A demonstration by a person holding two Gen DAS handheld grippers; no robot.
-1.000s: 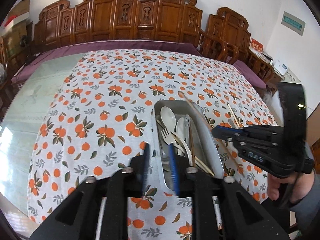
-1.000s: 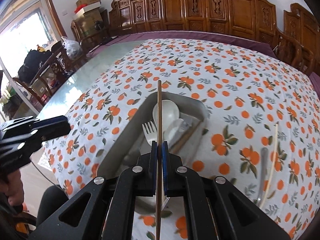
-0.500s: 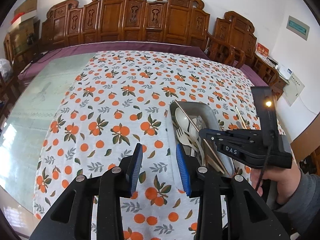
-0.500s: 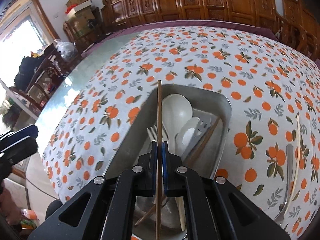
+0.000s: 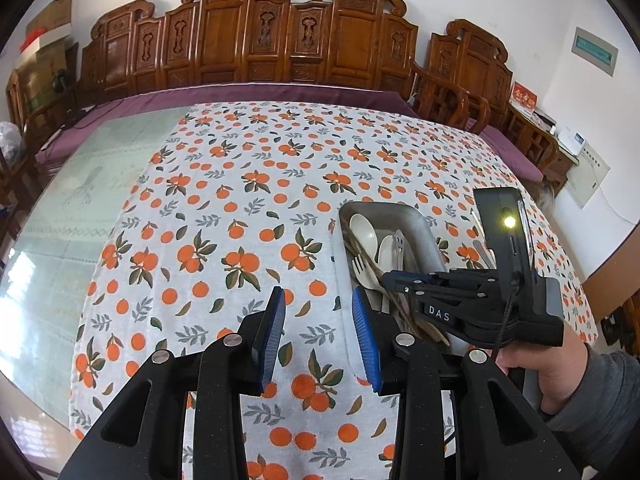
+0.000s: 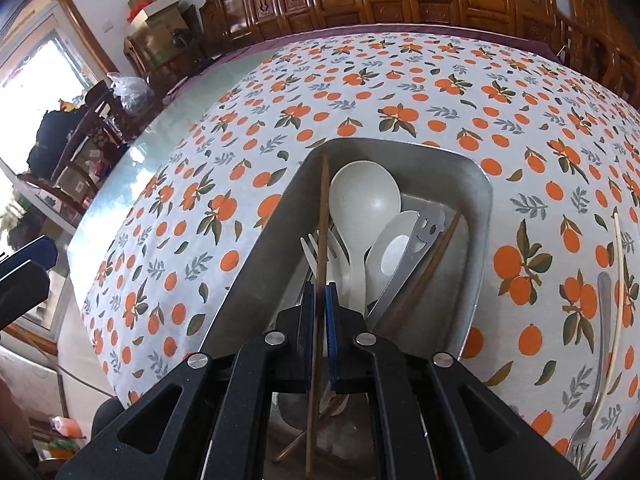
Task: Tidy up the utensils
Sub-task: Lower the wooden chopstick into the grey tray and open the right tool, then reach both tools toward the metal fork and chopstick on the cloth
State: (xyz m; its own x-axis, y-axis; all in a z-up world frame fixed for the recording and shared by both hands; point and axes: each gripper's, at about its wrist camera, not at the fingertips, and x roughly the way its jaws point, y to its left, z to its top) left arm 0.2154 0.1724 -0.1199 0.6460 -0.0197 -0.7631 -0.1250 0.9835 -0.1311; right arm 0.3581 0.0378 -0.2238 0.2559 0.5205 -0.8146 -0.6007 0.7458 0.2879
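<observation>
A metal tray (image 6: 478, 240) on the orange-print tablecloth holds white spoons (image 6: 366, 200), a white fork, a metal utensil with a smiley face (image 6: 424, 226) and brown chopsticks. My right gripper (image 6: 319, 292) is low over the tray and shut on a brown chopstick (image 6: 322, 216) that lies along the tray's left side. In the left wrist view the tray (image 5: 424, 236) sits right of centre with my right gripper (image 5: 390, 280) over it. My left gripper (image 5: 318, 308) is open and empty above the cloth, left of the tray.
A metal fork (image 6: 600, 340) and a pale chopstick (image 6: 620, 272) lie on the cloth right of the tray. Carved wooden chairs (image 5: 280, 40) line the far side. Bare glass tabletop (image 5: 60, 208) lies left of the cloth.
My right gripper has lowered the chopstick into the tray, its tip now near the tray's far left wall. My left gripper has opened wider and moved left off the tray.
</observation>
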